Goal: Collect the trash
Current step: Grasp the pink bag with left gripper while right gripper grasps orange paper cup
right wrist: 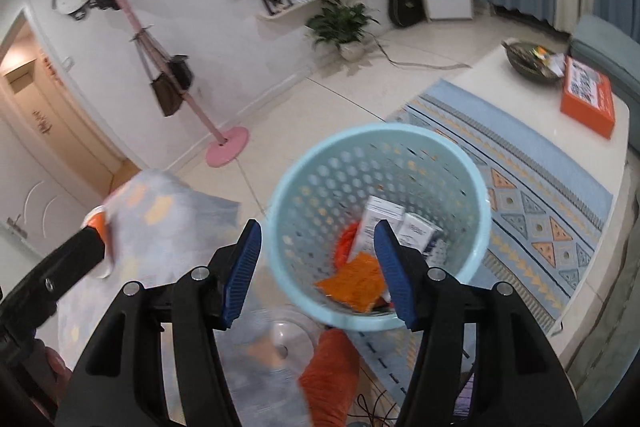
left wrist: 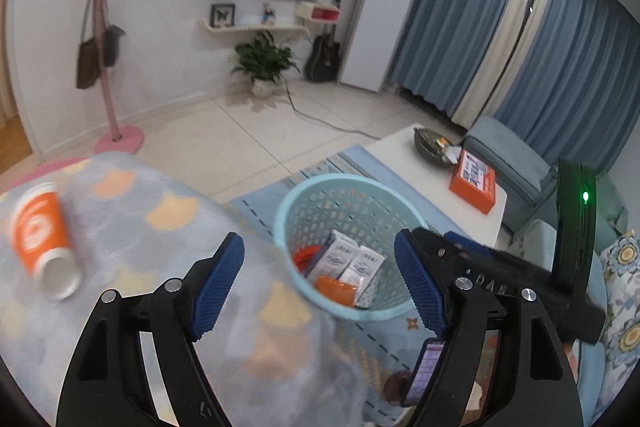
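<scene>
Orange paper cup, far left on blanket: light, crushable, best pinched gently mid-wall; left gripper and right gripper both apart, empty.

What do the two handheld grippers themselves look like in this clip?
Both match: the left gripper and right gripper have black plastic arms with silver pivot bolts and blue ridged finger pads. The left view also shows the right unit's black body carrying a green LED.
</scene>
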Motion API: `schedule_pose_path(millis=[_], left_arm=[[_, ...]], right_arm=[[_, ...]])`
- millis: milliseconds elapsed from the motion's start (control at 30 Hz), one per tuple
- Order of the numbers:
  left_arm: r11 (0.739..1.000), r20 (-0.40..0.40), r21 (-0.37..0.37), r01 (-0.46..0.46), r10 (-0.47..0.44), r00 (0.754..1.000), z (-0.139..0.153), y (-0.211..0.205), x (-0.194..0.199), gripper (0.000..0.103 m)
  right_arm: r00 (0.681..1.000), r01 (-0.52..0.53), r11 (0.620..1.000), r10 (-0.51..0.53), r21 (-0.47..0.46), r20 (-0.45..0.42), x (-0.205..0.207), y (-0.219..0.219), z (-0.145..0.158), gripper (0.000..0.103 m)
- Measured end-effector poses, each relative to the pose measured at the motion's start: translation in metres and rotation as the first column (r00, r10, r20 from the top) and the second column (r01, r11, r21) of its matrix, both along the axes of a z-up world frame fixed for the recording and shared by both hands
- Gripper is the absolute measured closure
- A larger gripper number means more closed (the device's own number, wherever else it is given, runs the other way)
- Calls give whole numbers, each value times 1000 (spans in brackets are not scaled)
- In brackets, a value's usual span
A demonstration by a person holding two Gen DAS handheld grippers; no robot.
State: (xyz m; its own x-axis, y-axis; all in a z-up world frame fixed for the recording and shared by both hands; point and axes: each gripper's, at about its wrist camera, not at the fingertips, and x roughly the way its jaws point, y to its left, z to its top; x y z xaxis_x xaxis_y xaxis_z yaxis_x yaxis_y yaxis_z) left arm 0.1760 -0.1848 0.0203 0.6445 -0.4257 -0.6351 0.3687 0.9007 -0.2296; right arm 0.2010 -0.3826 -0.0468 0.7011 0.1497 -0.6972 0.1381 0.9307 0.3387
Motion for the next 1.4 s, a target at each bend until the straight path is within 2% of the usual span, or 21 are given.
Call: schedule_pose_path(millis=[233, 433, 567, 667, 833, 933, 1067, 1100, 1167, 1233, 1400], left_arm=[[993, 60, -10, -117, 117, 991, 16, 78, -57, 24], [968, 36, -3, -251, 251, 967, 9, 155, -96, 21], [944, -8, 0, -331, 331, 944, -6, 195, -121, 18], [928, -52, 6, -372, 371, 927, -23, 214, -139, 16], [925, -160, 5, -381, 377, 912, -61, 220, -151, 16], [927, -193, 21, -375, 372, 908, -77, 215, -156, 17], [915, -188, 94, -392, 403, 896, -91, 207, -156, 30], [915, -189, 102, -391, 404, 895, -95, 208, -156, 41], [910, -169, 127, -395, 412, 895, -97, 209, -157, 50], [907, -155, 149, -395, 416, 896, -95, 209, -156, 64], [912, -164, 94, -398, 409, 898, -90, 223, -144, 65]], right_arm=[[988, -127, 991, 131, -52, 81, -17, 68, 35, 47], [957, -248, 963, 261, -108, 125, -24, 133, 52, 42], [932, -312, 940, 331, -141, 147, -26, 170, 57, 32], [911, -358, 920, 382, -159, 159, -26, 195, 59, 30], [886, -404, 898, 431, -175, 170, -23, 227, 54, 23], [876, -425, 886, 454, -184, 162, -19, 241, 48, 23], [869, -440, 871, 474, -219, 141, -13, 256, 39, 20], [868, -445, 867, 479, -224, 131, -10, 259, 36, 20], [865, -453, 862, 487, -227, 121, -7, 264, 32, 20], [864, -459, 858, 492, -230, 111, -3, 267, 28, 19], [856, -485, 849, 510, -211, 85, 12, 277, 21, 18]])
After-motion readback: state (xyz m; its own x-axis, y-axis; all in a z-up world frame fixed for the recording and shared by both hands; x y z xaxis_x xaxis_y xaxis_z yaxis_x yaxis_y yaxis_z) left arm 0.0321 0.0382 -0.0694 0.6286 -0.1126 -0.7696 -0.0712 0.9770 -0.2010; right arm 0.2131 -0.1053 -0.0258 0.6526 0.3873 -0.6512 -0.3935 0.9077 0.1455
